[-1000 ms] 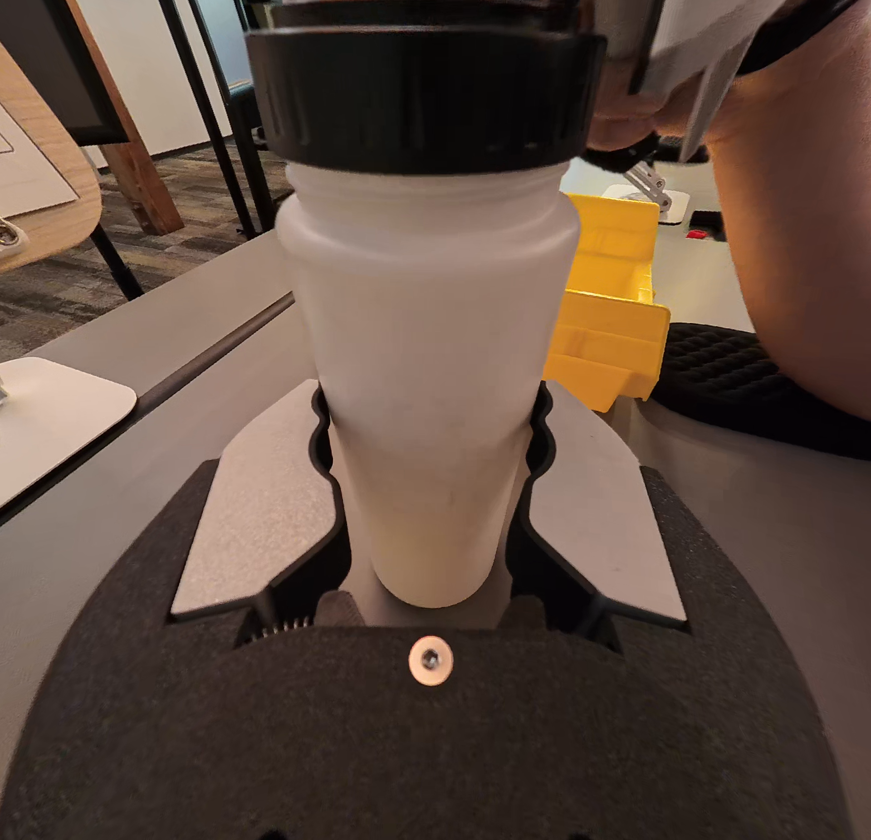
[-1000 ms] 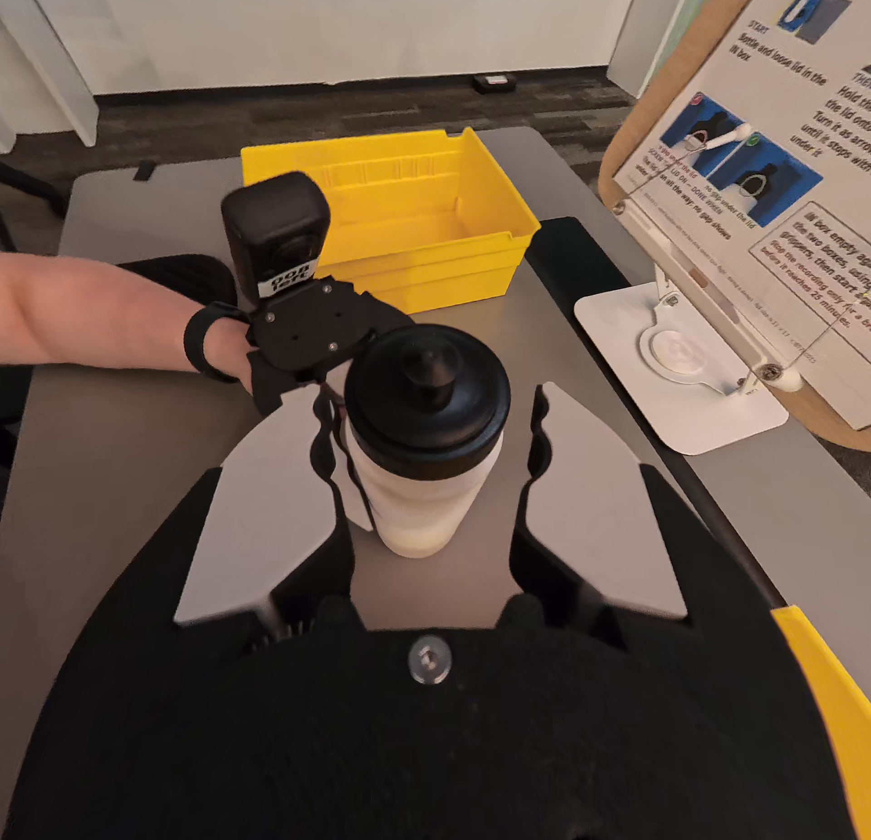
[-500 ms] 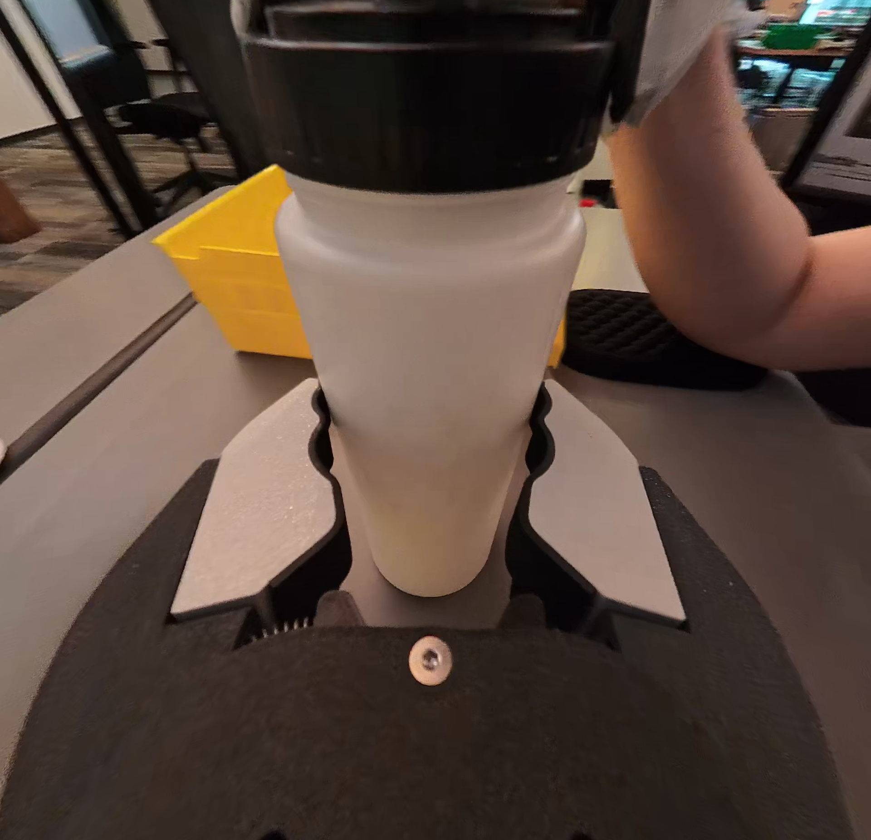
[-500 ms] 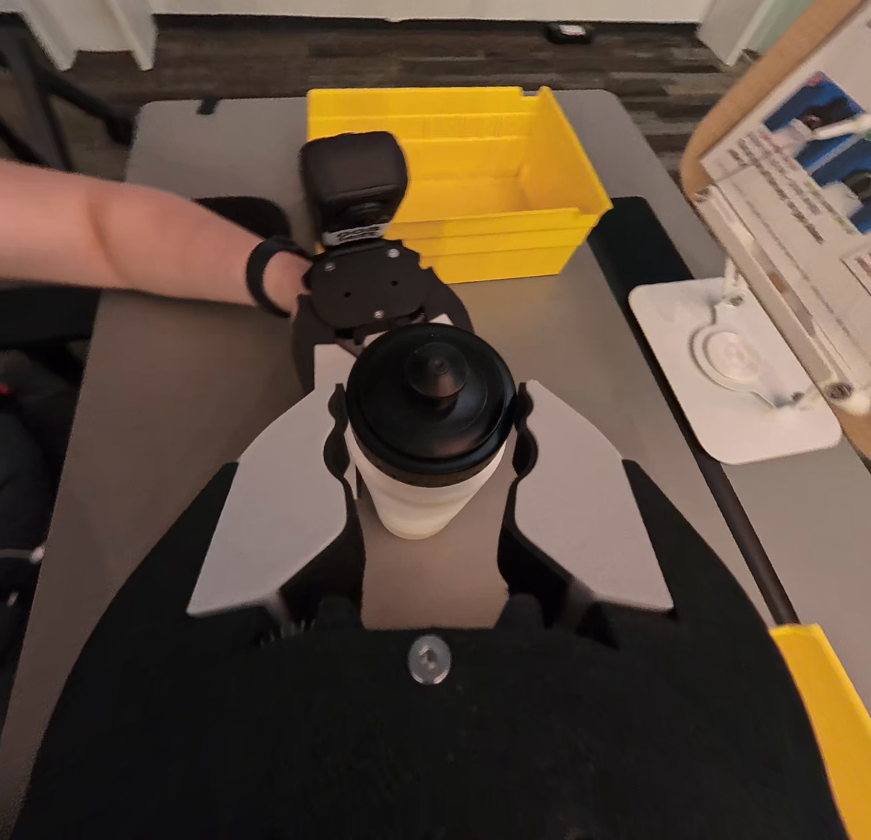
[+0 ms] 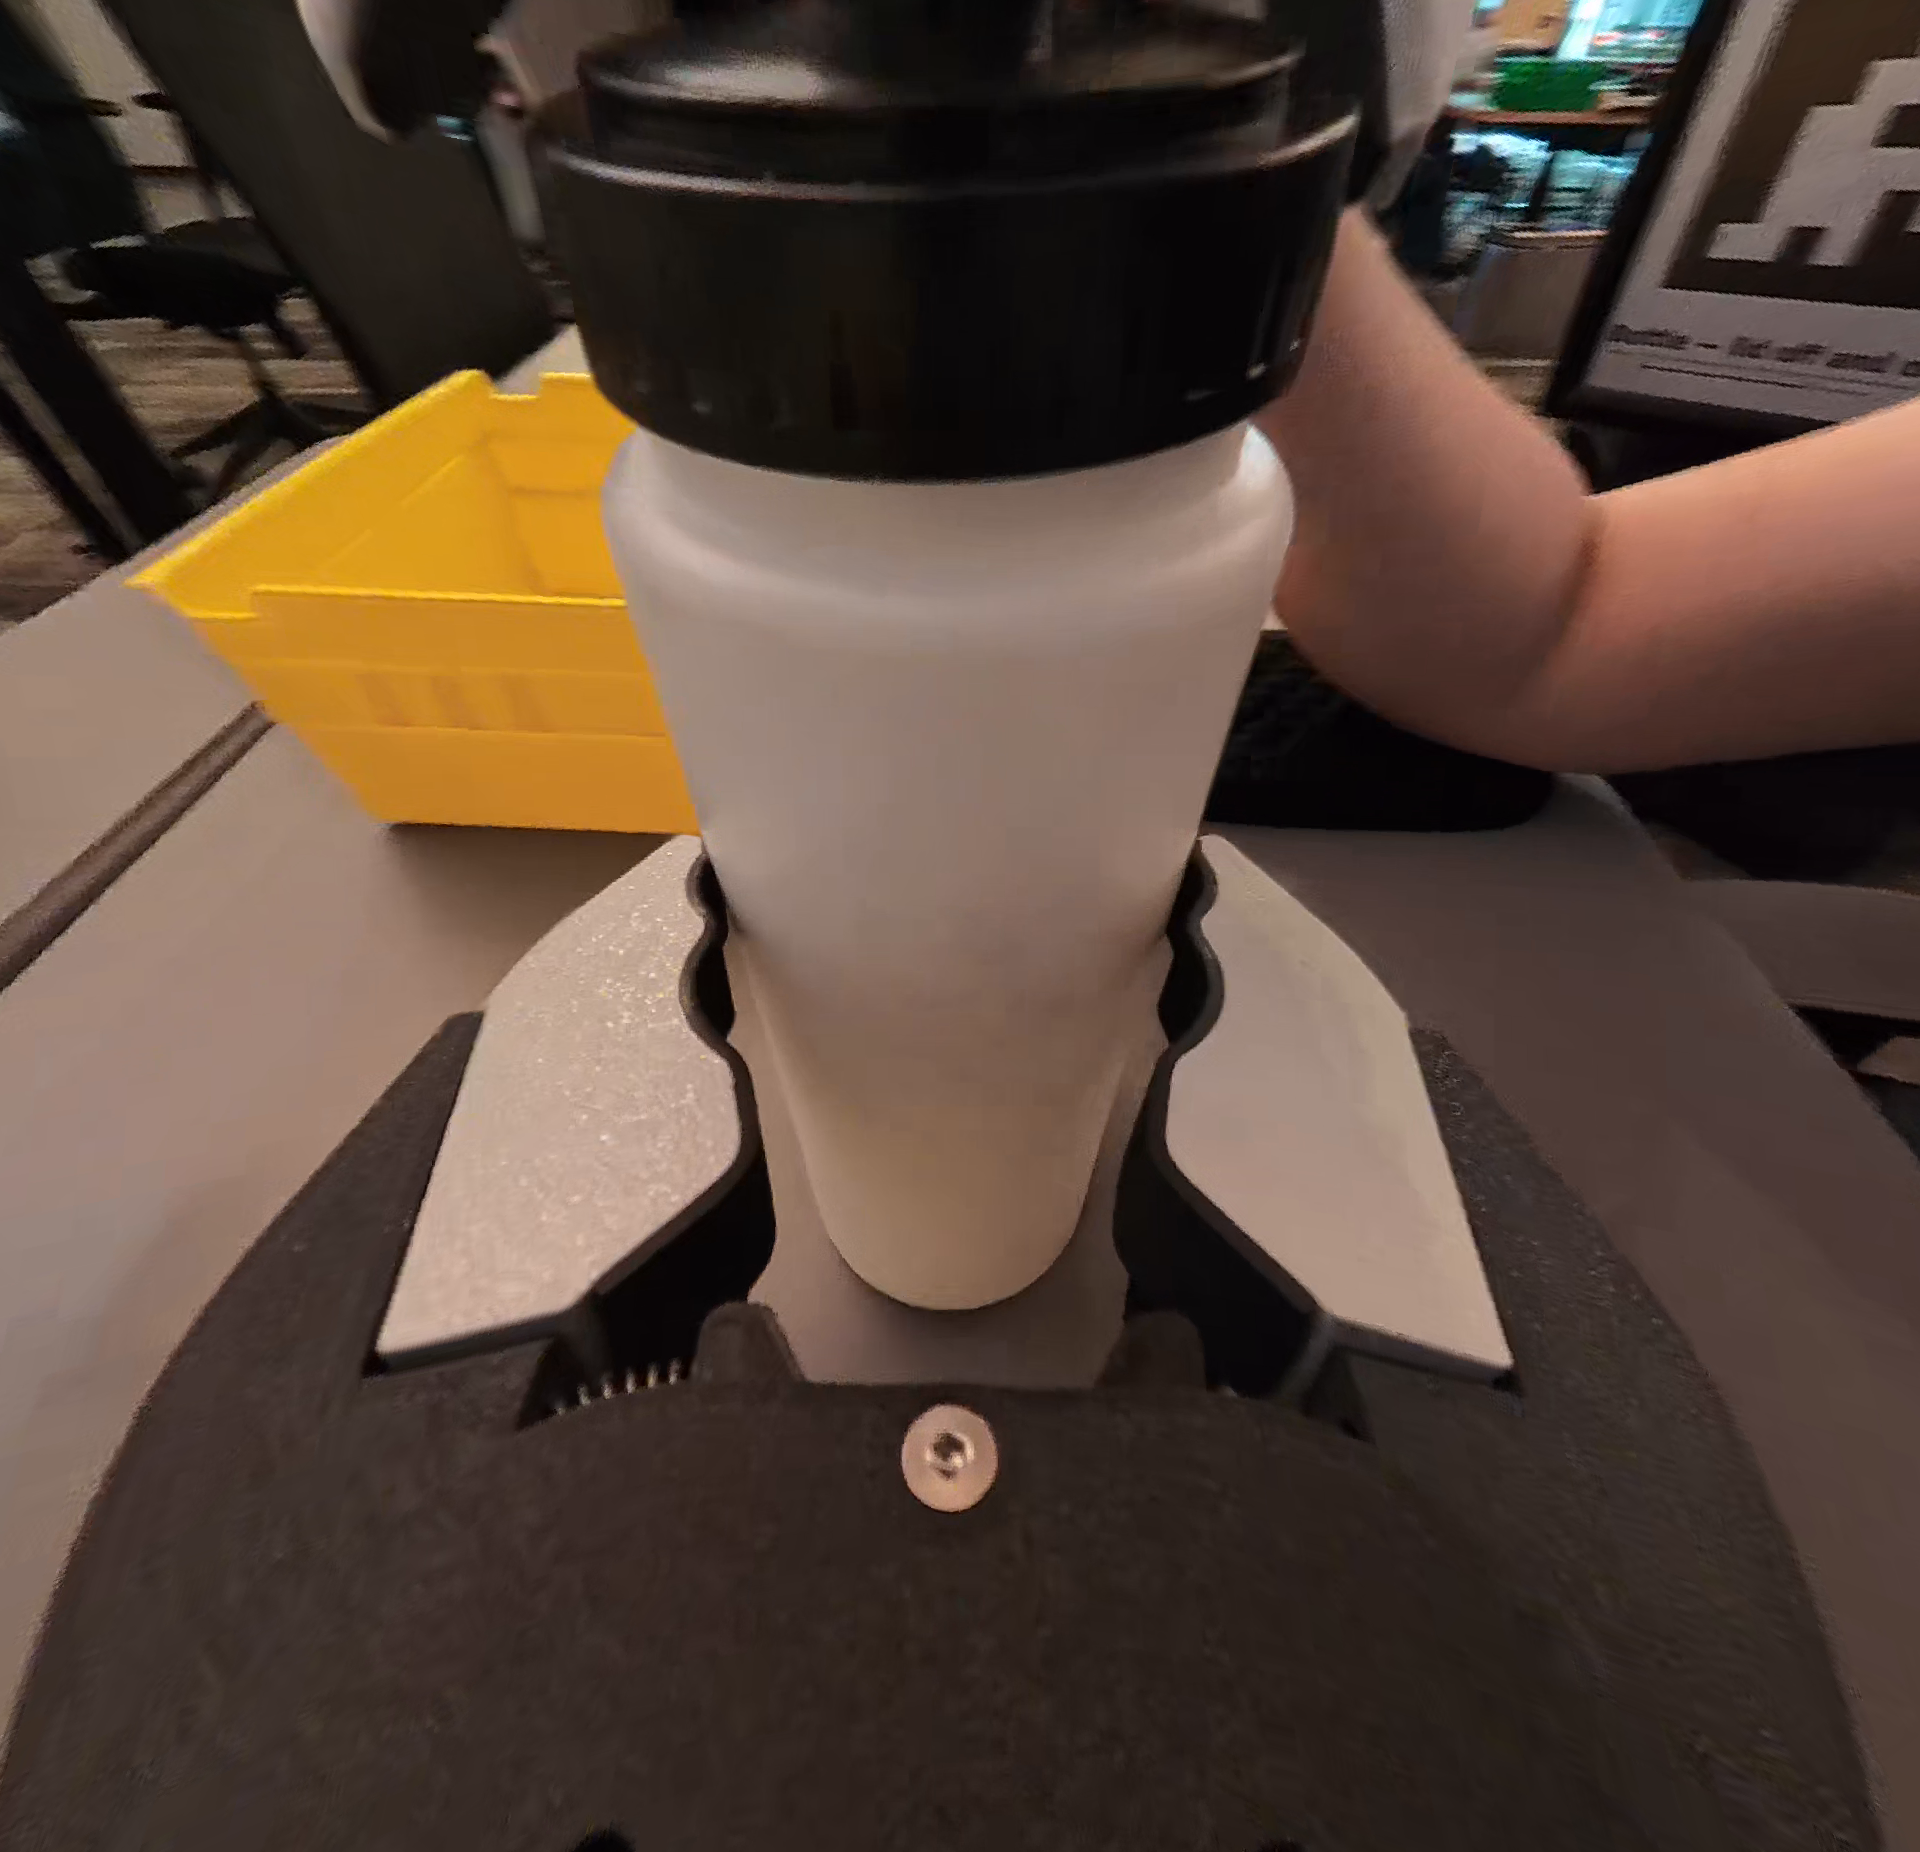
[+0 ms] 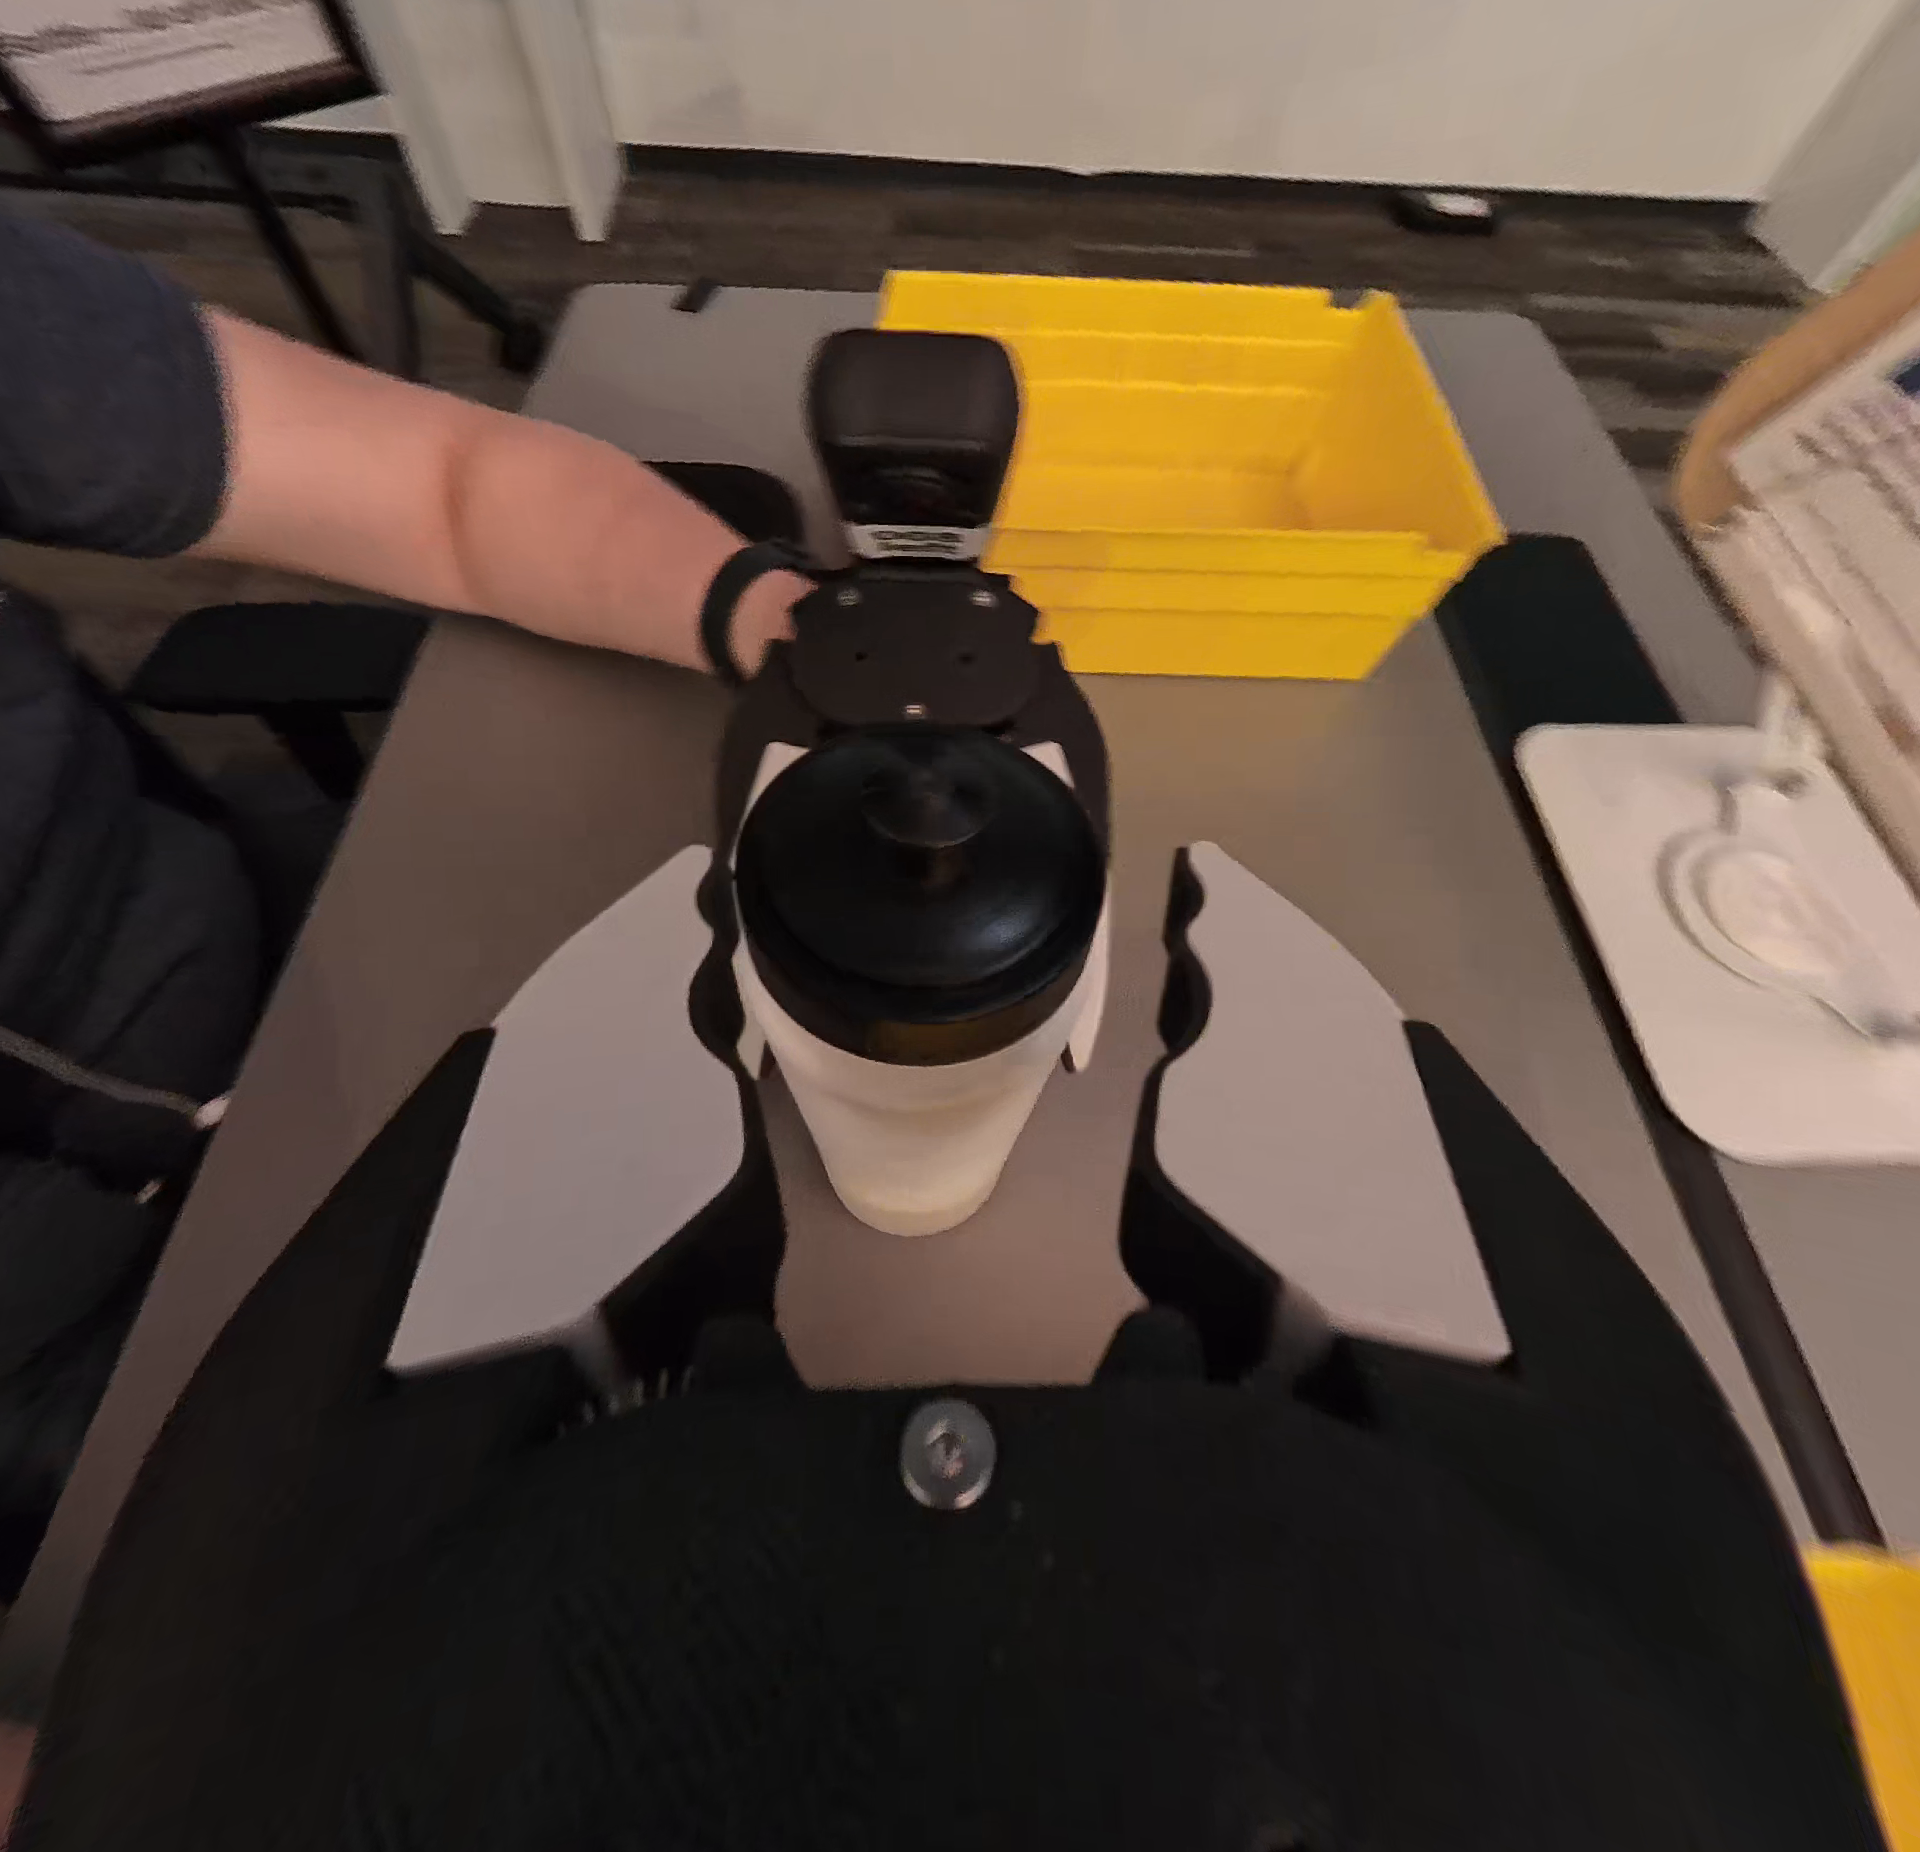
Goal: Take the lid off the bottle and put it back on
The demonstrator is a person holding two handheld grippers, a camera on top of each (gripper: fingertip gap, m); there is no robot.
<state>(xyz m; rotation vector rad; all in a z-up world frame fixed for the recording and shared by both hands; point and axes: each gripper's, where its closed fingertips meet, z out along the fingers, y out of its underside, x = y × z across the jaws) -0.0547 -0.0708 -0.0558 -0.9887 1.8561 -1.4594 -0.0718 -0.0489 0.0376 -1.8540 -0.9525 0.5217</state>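
A white bottle (image 5: 945,815) stands upright on the grey table (image 5: 208,1023) with its black lid (image 5: 935,275) on top. My left gripper (image 5: 951,867) is shut on the bottle's lower body, both fingers pressed against its sides. In the right wrist view my right gripper (image 6: 948,857) looks down over the lid (image 6: 920,909) and is open. Its left finger sits close to the lid's rim and its right finger stands clear of it. The bottle body (image 6: 904,1127) shows below the lid. The bottle's far side is hidden.
A yellow bin (image 6: 1195,514) stands behind the bottle; it also shows in the left wrist view (image 5: 416,680). A white stand base (image 6: 1714,971) with a board is at the right. A black mat (image 5: 1351,763) lies under a forearm (image 5: 1558,607). Another yellow bin corner (image 6: 1860,1698) is near right. Spacing between my two grippers at the tips: around 9 cm.
My right gripper closed on the lid half a second ago and has now opened off it. The left gripper still holds the bottle, and its view has swung to the right.
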